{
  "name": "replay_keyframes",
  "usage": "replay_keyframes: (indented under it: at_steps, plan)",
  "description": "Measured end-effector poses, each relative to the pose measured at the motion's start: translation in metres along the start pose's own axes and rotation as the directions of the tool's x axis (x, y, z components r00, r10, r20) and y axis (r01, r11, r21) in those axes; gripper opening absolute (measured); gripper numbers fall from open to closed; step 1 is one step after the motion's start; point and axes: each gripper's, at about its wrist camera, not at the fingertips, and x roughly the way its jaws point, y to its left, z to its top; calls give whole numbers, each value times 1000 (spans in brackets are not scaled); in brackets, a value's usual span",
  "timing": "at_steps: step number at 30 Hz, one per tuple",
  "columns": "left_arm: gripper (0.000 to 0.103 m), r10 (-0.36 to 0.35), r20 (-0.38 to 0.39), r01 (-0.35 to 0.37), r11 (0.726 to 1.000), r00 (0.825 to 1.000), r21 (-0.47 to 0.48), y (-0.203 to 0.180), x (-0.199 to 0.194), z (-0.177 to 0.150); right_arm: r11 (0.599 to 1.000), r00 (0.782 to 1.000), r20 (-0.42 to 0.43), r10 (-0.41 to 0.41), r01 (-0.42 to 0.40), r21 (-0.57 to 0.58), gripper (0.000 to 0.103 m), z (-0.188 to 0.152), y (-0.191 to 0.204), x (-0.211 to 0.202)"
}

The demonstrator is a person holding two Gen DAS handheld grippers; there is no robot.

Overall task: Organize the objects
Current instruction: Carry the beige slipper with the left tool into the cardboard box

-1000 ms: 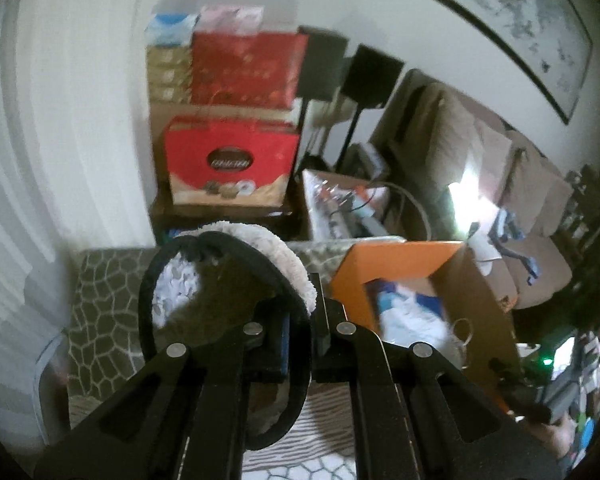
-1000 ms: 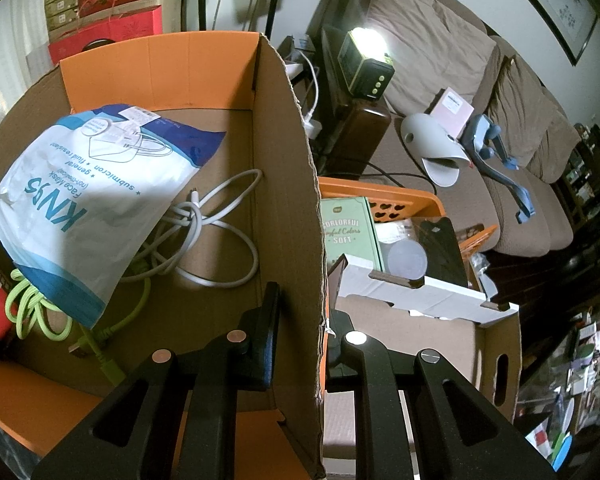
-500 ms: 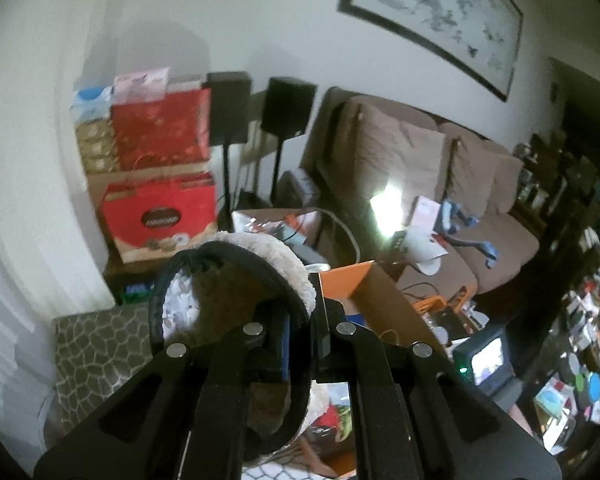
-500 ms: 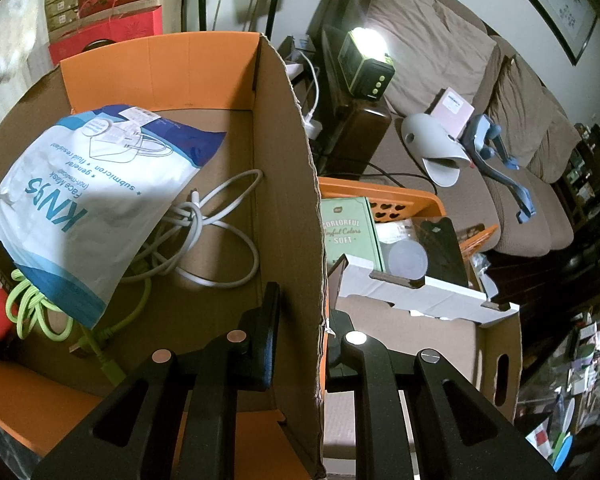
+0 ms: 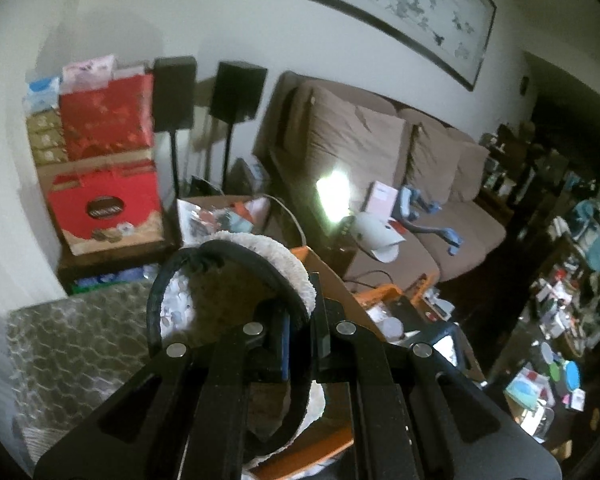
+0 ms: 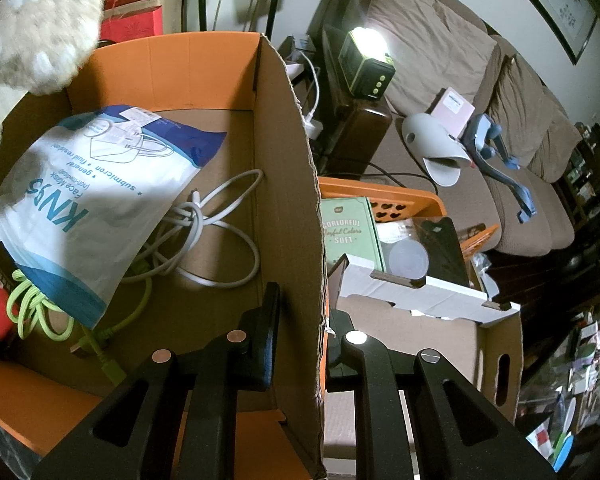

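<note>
Earmuffs (image 5: 236,280) | clamped in L hand-held gripper (image 5: 300,344) | R hand-held gripper (image 6: 302,336) pinching cardboard box (image 6: 292,184) wall

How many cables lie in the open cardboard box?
2: a white cable loose on the box floor, and a green cable at the near left, partly under the mask pack, which may hide more.
</note>
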Motion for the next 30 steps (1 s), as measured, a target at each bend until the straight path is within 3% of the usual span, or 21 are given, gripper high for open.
replay_keyframes:
  at_steps: [14,23,30]
  plan:
    - [6,-118,-95,103,983,988,-150,-2,68,-34,1000,1000,-1,2,-2,1,15,1,1,0]
    - [6,-188,-87,163,958,978,-238,-6,88,-47,1000,1000,0,3,-3,1,15,1,1,0]
    - [6,-182,-112,146,950,977,-275,-2,105,-58,1000,1000,0,3,-3,2,15,1,1,0]
